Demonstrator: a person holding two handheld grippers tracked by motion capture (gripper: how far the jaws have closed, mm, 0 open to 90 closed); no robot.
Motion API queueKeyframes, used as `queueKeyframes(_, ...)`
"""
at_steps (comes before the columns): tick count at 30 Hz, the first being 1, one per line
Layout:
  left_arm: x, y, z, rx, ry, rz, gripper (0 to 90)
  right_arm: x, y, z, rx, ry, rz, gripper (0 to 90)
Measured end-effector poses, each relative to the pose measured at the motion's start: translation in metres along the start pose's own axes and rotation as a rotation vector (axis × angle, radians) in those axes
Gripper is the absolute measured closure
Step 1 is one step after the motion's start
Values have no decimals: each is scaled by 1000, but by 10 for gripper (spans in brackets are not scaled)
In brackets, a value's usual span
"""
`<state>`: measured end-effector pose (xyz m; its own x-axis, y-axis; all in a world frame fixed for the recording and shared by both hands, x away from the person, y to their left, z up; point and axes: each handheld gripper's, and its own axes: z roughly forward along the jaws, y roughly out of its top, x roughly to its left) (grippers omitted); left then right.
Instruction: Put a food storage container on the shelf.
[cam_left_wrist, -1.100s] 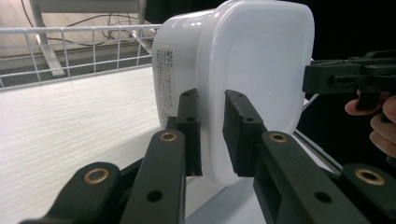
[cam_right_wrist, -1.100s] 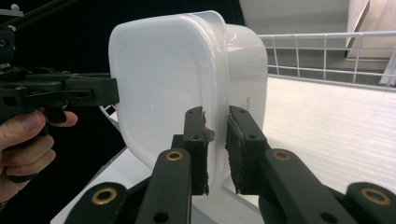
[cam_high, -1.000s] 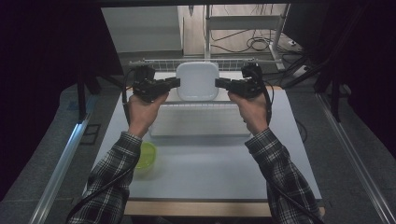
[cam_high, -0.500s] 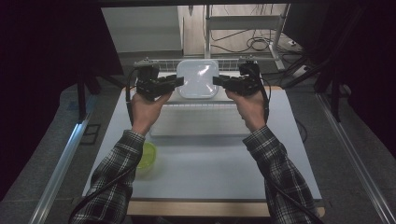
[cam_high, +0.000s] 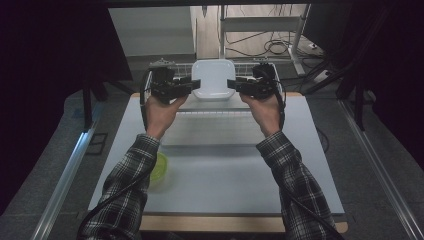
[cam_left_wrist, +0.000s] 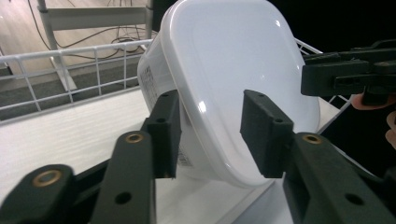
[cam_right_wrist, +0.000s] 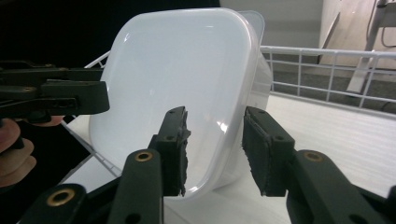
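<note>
A pale grey rectangular table (cam_high: 225, 175) with a light wooden front edge carries the things. Toward its far end rests a white wire rack (cam_high: 240, 67) with a flat white shelf board; a white, rounded-square plastic container (cam_high: 213, 77) stands tilted in it. A yellow-green round object (cam_high: 161, 167) lies on the table's near left part.

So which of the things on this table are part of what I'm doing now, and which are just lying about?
In the job:
- white lidded container, its rim between both sets of jaws
- left gripper, jaws just opening
- right gripper, jaws just opening
- white wire rack

Lying about:
- green bowl, near table edge
- cables on the floor behind
</note>
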<state>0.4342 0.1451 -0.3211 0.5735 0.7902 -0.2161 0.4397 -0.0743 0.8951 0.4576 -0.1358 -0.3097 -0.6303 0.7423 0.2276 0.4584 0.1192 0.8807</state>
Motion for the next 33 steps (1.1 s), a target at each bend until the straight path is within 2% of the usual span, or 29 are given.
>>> queueKeyframes(1, 1, 1, 2, 7, 19, 12, 514, 0, 0, 2, 1, -16, -8, 565)
queueKeyframes(5, 3, 1, 5, 2, 19, 4, 504, -2, 0, 5, -13, -9, 10, 557)
queueKeyframes(8, 5, 3, 7, 2, 17, -5, 499, -2, 2, 6, -13, -10, 5, 561)
queueKeyframes(11, 7, 3, 7, 7, 4, -18, 497, 0, 2, 6, -7, 1, 12, 560)
queueKeyframes(16, 6, 2, 3, 9, -4, -10, 492, 2, 2, 5, -4, 27, 36, 554)
queueKeyframes(20, 7, 3, 4, 10, -1, -12, 481, 4, 2, 6, 0, 15, 21, 550)
queueKeyframes(30, 8, 5, 6, 10, 23, -3, 475, 5, 1, 5, 1, 24, 32, 541)
queueKeyframes(31, 8, 5, 5, 8, 32, 5, 476, 5, 1, 4, 2, 26, 33, 536)
queueKeyframes(33, 9, 6, 2, -3, 23, -2, 452, 6, 0, 2, -8, 27, 24, 504)
